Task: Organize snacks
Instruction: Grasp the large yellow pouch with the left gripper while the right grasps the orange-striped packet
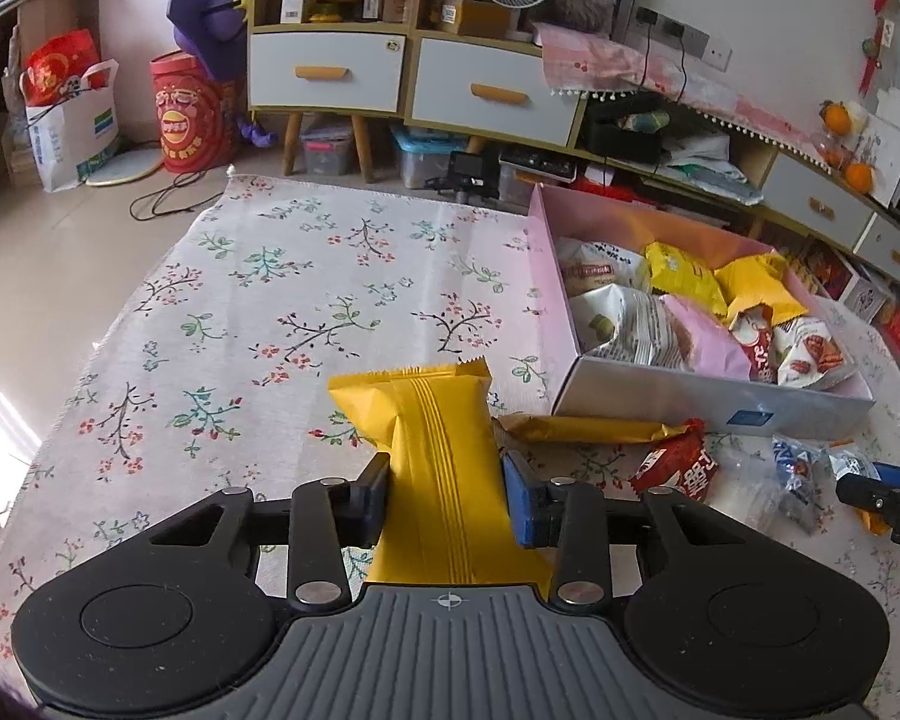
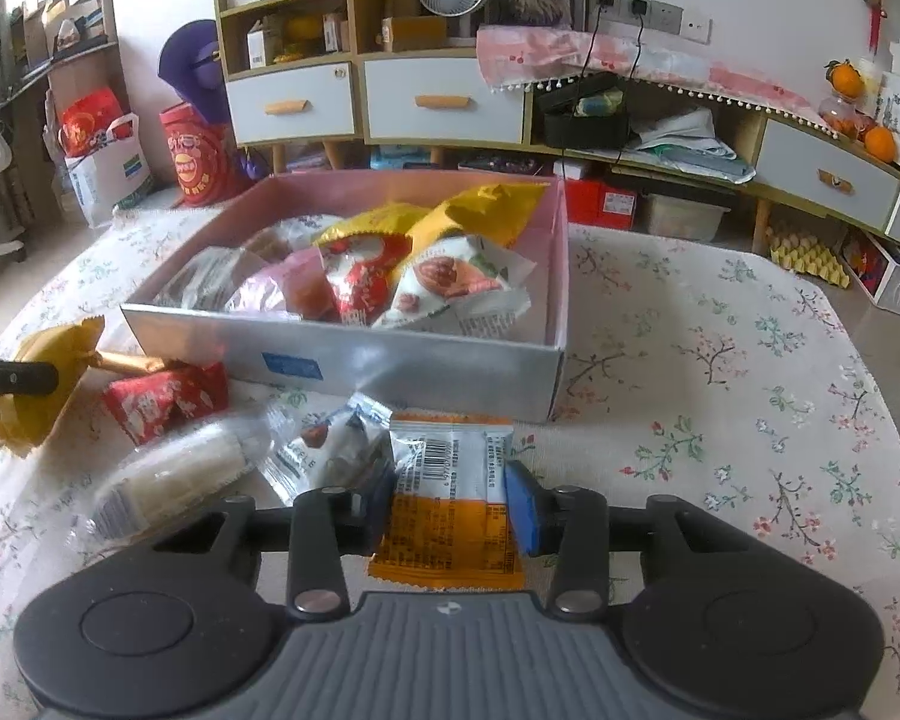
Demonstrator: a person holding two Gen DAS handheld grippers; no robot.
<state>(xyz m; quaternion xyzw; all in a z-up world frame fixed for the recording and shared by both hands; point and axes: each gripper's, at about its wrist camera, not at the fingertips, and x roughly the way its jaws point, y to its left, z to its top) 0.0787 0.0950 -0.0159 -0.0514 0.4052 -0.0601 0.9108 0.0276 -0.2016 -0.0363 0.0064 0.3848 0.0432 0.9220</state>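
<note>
On the flowered cloth (image 1: pixel 222 276) near the snack box (image 1: pixel 714 402), the left gripper (image 1: pixel 444 498) pinches a yellow packet (image 1: pixel 432 438); the right gripper (image 2: pixel 450 504) clamps an orange-and-white packet (image 2: pixel 450 480).

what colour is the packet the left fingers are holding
Yellow, with thin raised stripes down its middle; the packet shows best in the left wrist view.

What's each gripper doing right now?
Left gripper: shut on the yellow snack packet.
Right gripper: shut on the orange-and-white snack packet.
</note>
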